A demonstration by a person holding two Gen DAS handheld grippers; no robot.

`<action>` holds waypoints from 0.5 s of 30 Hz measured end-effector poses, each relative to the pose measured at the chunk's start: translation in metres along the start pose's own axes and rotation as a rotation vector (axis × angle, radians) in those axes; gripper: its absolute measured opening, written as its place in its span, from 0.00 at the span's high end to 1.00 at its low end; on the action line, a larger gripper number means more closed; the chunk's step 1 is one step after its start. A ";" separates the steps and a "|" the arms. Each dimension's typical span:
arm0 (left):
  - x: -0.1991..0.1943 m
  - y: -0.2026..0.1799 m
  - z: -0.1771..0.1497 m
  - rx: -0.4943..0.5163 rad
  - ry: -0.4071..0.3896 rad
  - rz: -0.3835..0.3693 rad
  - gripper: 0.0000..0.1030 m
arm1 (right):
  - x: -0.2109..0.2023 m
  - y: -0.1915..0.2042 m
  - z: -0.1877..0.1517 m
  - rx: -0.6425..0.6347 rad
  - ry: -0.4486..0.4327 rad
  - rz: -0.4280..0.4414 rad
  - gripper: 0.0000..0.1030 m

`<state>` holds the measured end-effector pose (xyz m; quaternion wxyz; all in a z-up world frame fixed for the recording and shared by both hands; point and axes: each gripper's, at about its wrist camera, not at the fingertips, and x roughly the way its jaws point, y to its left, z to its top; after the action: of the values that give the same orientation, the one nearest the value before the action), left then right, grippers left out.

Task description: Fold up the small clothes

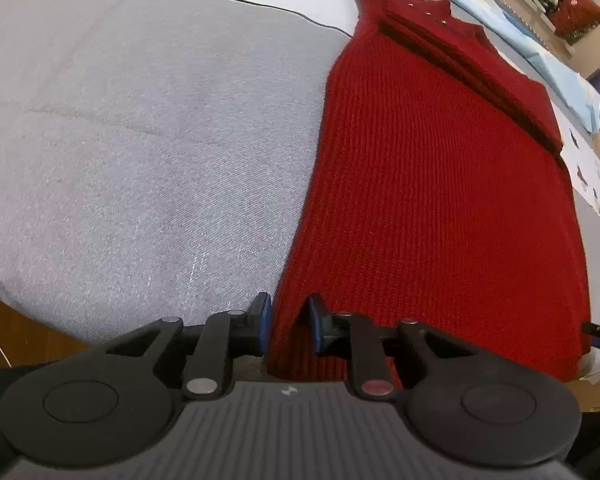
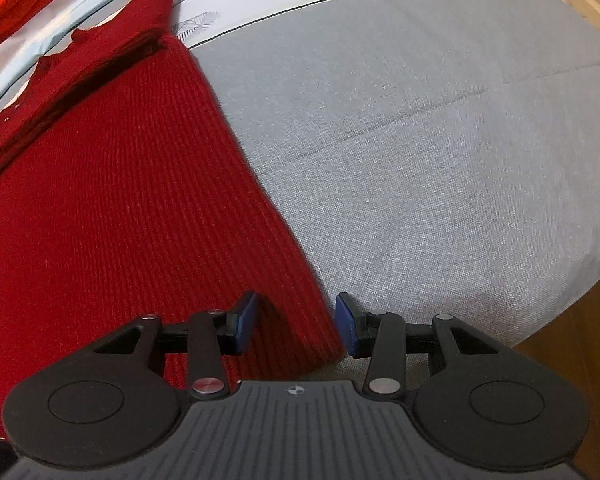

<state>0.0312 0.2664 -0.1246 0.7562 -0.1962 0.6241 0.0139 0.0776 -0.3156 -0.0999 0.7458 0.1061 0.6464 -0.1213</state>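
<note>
- A red knitted garment point(image 1: 432, 184) is laid flat on a grey cloth point(image 1: 148, 140) covering the desk; its upper part is seen folded over at the far end.
- The left hand-held gripper point(image 1: 288, 322) is clenched around the garment's near left hem corner, both blue pads against the knit.
- The right hand-held gripper point(image 2: 296, 322) is released, its jaws straddling the near right hem corner point(image 2: 300, 320).
</note>
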 end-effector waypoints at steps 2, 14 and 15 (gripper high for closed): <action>0.001 0.000 -0.001 0.002 -0.004 0.006 0.76 | -0.001 0.000 0.001 -0.006 -0.001 -0.003 0.56; 0.002 -0.015 -0.014 0.057 -0.032 0.035 0.72 | -0.005 0.007 -0.004 -0.093 -0.004 0.016 0.56; 0.002 -0.016 -0.015 0.066 -0.035 0.037 0.72 | -0.005 0.008 -0.004 -0.100 -0.006 0.017 0.59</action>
<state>0.0222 0.2464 -0.1246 0.7726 -0.1591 0.6146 0.0106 0.0760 -0.3063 -0.0958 0.7531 0.0739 0.6485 -0.0830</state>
